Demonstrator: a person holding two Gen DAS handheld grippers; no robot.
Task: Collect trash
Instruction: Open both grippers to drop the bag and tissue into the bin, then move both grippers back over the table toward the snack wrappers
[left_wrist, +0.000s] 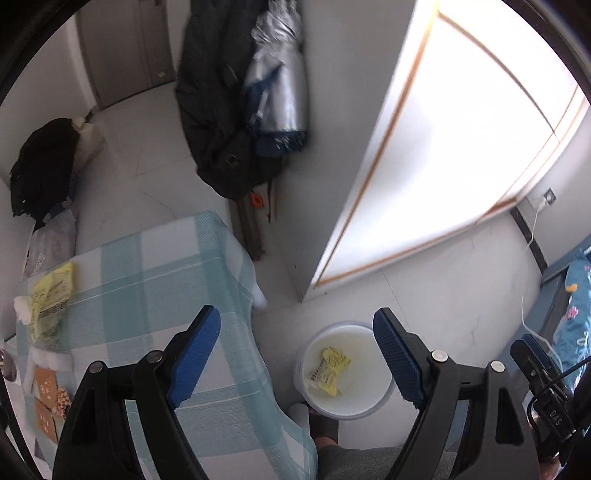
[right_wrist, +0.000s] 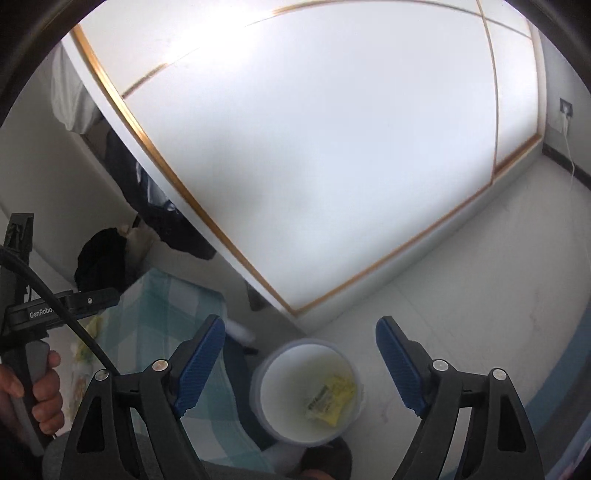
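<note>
A white bucket (left_wrist: 369, 410) stands on the floor beside the table, with a yellow wrapper (left_wrist: 330, 371) lying inside it. The right wrist view shows the same bucket (right_wrist: 291, 387) and wrapper (right_wrist: 330, 400) from above. My left gripper (left_wrist: 295, 321) is open and empty, high over the table edge and the bucket. My right gripper (right_wrist: 300, 328) is open and empty above the bucket. On the checked teal tablecloth (left_wrist: 166, 266) lie another yellow wrapper (left_wrist: 50, 299), a white crumpled tissue (left_wrist: 22, 308) and brown packets (left_wrist: 46, 384).
A white wardrobe door (left_wrist: 443, 147) with gold trim rises behind the bucket. A dark jacket (left_wrist: 214, 110) hangs beside it. A black bag (left_wrist: 40, 166) sits past the table. Blue patterned bedding (left_wrist: 576, 314) is at the right. A person's hand (right_wrist: 40, 391) holds the left tool.
</note>
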